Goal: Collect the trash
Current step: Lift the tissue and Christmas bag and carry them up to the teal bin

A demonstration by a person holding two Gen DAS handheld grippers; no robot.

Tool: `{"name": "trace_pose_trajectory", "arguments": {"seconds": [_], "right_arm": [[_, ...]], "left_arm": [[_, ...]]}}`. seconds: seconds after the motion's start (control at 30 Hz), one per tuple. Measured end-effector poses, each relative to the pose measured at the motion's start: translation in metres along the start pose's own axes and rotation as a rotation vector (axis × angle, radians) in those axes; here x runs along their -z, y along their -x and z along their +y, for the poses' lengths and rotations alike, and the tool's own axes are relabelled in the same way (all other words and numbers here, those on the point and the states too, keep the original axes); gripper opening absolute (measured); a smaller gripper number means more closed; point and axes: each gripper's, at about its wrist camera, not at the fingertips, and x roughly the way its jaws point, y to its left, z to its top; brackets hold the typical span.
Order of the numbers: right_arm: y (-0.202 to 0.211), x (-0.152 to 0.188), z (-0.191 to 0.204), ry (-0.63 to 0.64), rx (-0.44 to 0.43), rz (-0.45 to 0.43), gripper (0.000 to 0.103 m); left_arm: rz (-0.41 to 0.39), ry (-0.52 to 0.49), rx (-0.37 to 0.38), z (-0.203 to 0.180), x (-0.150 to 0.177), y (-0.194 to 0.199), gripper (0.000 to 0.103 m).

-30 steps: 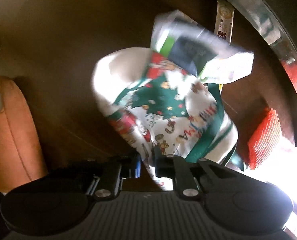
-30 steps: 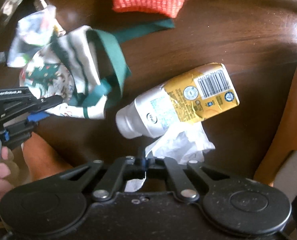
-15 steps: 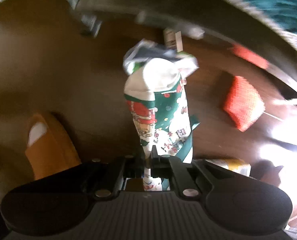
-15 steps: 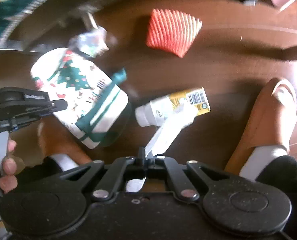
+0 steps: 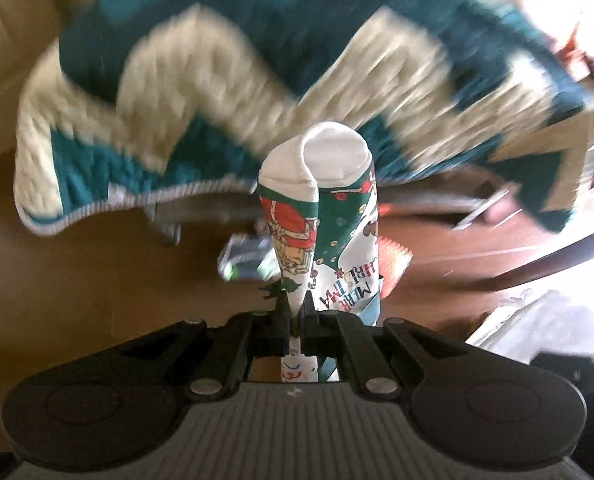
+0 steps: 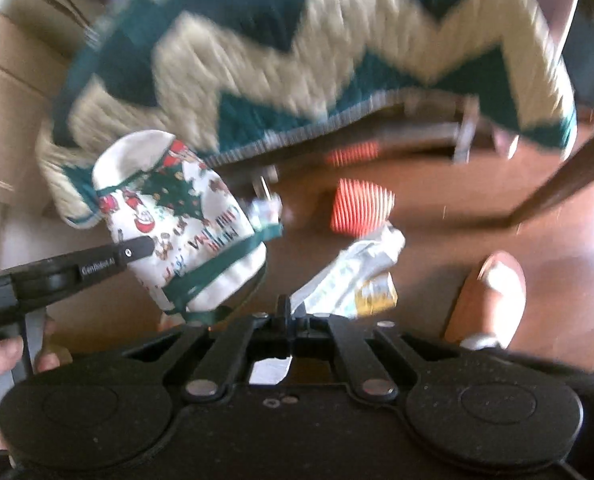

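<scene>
A: Starting at nine o'clock in the right wrist view, why does the left gripper [image 6: 139,246] clamp the white cloth Christmas-print bag with green straps [image 6: 177,224] by its edge?

B: Its fingers are pinched tight on the fabric, so the bag hangs free, probably ready to take the rubbish.

A: And the right gripper [image 6: 291,314]?

B: Closed on a crumpled white tissue [image 6: 351,270], at twelve o'clock from its tips. The white-and-yellow drink bottle [image 6: 377,290] shows just behind the tissue; I can't tell if it's being carried too.

A: What else is around?

B: On the brown wooden floor [image 6: 477,236], an orange ribbed piece [image 6: 359,210] at one o'clock and a small crumpled wrapper [image 6: 263,210] beside the bag. Above, a blurred teal-and-cream zigzag blanket [image 6: 297,52]. At three o'clock, a tan slipper [image 6: 489,292].
</scene>
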Motion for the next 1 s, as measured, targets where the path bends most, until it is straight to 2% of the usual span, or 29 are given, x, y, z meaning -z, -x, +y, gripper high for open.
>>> {"name": "trace_pose_trajectory", "arguments": {"seconds": [0.23,0.4,0.57,0.7,1.0], "right_arm": [[0.118,0.002,-0.002,0.062,-0.029,-0.248,0.0],[0.201,-0.004,-0.008,0.102,-0.018,-0.407,0.0],[0.293,-0.011,-0.012,0.166,0.015,-0.556,0.0],[0.361,-0.016,-0.018,0.185,0.051,-0.682,0.0],[0.484,-0.026,-0.025,0.21,0.153,-0.935,0.0]], "left_arm": [[-0.206,-0.061,0.107,-0.045,-0.021,0.1,0.004],[-0.347,-0.127,0.164,-0.085,-0.039,0.166,0.004],[-0.433,-0.156,0.262,-0.124,-0.057,0.224,0.004],[-0.528,-0.214,0.304,-0.157,-0.072,0.271,0.004],[-0.676,-0.293,0.443,-0.234,-0.12,0.373,0.004]]}}
